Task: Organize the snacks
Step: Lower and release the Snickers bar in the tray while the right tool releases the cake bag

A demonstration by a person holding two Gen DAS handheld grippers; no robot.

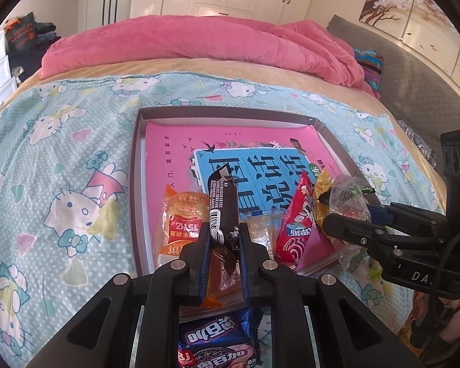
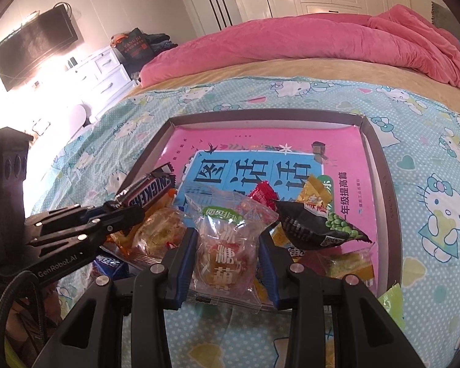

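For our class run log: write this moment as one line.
left tool: shut on Snickers bar | right tool: shut on clear candy bag | both over tray

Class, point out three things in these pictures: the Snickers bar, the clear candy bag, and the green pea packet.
Snickers bar [image 2: 151, 187], right wrist view, on its printed logo.
Clear candy bag [image 2: 227, 242], right wrist view, on its middle.
Green pea packet [image 2: 314, 228], right wrist view, on its black front.

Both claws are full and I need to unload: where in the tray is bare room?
Free: the far half of the shallow brown cardboard tray, on the pink book cover below the far wall. Crowded: the near edge, around the black green-pea packet and the red triangular packet.
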